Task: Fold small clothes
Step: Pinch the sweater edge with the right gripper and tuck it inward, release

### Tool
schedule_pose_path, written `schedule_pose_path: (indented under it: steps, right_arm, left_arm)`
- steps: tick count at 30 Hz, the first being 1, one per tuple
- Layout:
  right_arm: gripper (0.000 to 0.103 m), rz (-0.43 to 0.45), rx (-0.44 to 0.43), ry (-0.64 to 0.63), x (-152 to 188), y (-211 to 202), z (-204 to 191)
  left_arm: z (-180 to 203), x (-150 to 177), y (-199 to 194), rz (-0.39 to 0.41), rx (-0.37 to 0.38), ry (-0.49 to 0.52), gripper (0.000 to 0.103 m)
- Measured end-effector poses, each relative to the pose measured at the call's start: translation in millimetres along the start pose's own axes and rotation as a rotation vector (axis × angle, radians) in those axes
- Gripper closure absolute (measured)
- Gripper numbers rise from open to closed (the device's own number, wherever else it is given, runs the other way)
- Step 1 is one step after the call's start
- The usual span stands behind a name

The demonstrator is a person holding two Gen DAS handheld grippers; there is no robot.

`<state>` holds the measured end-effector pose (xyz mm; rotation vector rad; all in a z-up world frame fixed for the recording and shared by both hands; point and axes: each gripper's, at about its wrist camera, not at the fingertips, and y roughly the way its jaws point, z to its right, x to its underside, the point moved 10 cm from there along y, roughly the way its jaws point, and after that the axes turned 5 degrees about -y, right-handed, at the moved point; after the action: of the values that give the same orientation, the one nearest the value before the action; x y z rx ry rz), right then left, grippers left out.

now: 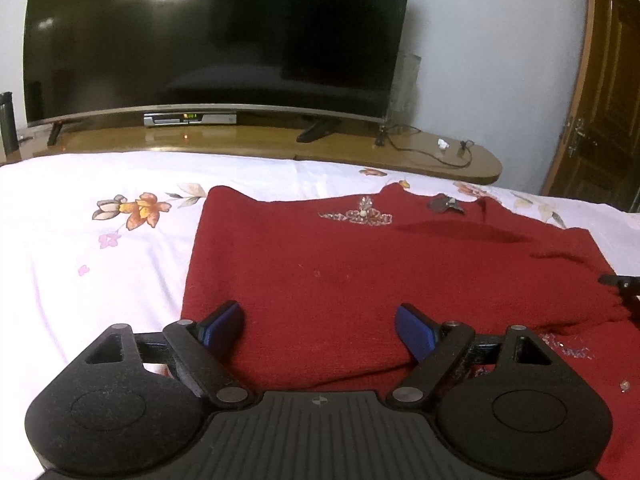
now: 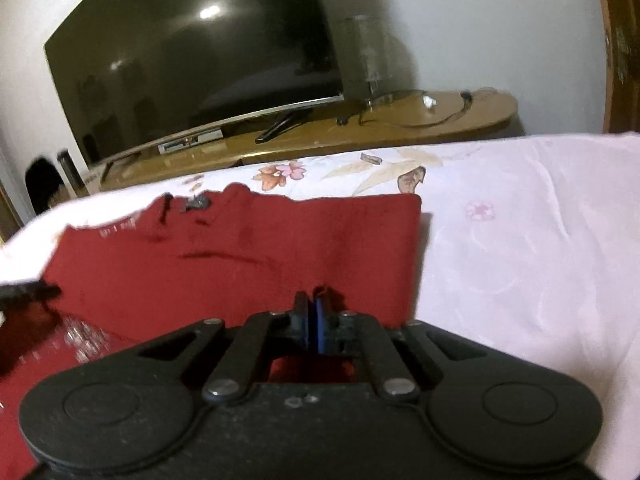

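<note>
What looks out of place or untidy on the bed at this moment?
Nothing is spilled or damaged. The red garment lies folded on the floral bedsheet, but its far edge is uneven. The right gripper has its jaws shut on the cloth; the left gripper is open.

garment (image 1: 360, 272) on bed (image 1: 80, 248), television (image 1: 216, 36) behind
</note>
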<state>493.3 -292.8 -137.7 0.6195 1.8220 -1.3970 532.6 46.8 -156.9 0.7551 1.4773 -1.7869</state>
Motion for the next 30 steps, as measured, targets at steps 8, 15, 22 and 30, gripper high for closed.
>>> schedule_pose_path:
  steps: [8, 15, 22, 30]
  right_arm:
    - [0.093, -0.013, 0.046, 0.027, 0, -8, -1]
    - [0.066, -0.029, 0.141, -0.064, 9, -20, -13]
    - [0.074, 0.133, 0.117, -0.059, -25, -36, -19]
    - [0.077, 0.015, 0.145, -0.113, -19, 16, -14]
  left_arm:
    - [2, 2, 1, -0.002, -0.004, 0.009, 0.019]
    - [3, -3, -6, 0.007, 0.027, 0.009, 0.019]
    - [-15, -48, 15, 0.055, 0.022, 0.03, 0.019]
    - [-26, -62, 83, -0.032, 0.043, 0.045, 0.019]
